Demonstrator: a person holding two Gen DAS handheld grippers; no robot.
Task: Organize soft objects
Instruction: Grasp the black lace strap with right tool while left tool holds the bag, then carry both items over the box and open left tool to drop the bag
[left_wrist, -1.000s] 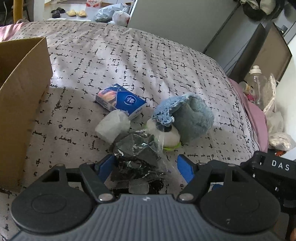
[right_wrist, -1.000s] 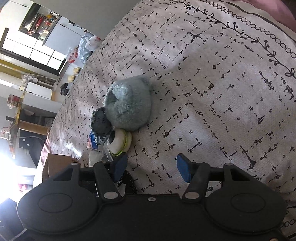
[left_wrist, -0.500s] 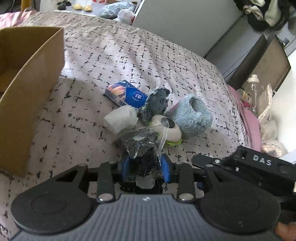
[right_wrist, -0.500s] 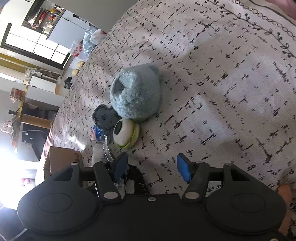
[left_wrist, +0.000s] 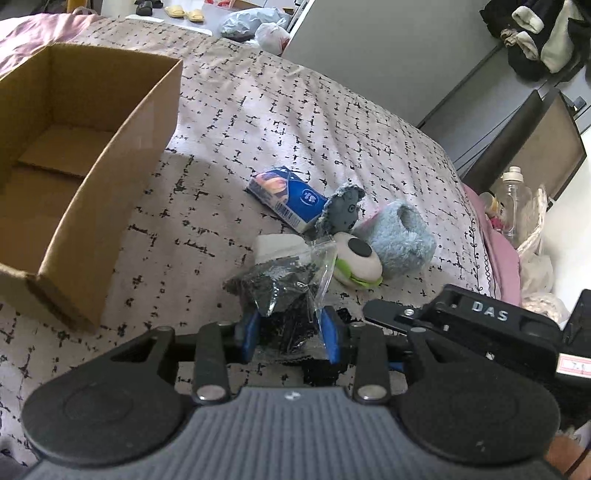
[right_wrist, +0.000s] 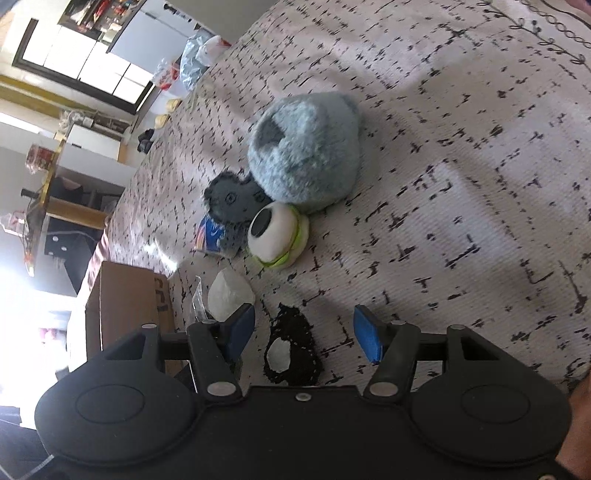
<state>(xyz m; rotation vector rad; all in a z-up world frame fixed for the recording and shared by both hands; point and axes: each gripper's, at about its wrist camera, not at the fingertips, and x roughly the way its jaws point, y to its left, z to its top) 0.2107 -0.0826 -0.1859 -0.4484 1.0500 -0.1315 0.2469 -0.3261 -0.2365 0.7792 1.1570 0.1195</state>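
- Plastic bag of black mesh (left_wrist: 286, 295) is pinched in the left claw (left_wrist: 290, 334), above the bed (left_wrist: 258, 122).
- Right claw (right_wrist: 304, 334) is spread, over a black mesh piece (right_wrist: 293, 349).
- Cardboard box (left_wrist: 74, 177) lies left of the left claw.

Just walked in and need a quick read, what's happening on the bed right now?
A person is tidying soft items off a bed with two handheld grippers. The left gripper is shut on a clear bag of black material, with an open cardboard box to its left. The right gripper is open and holds nothing. A fuzzy blue slipper and an eyeball plush lie on the bedspread.
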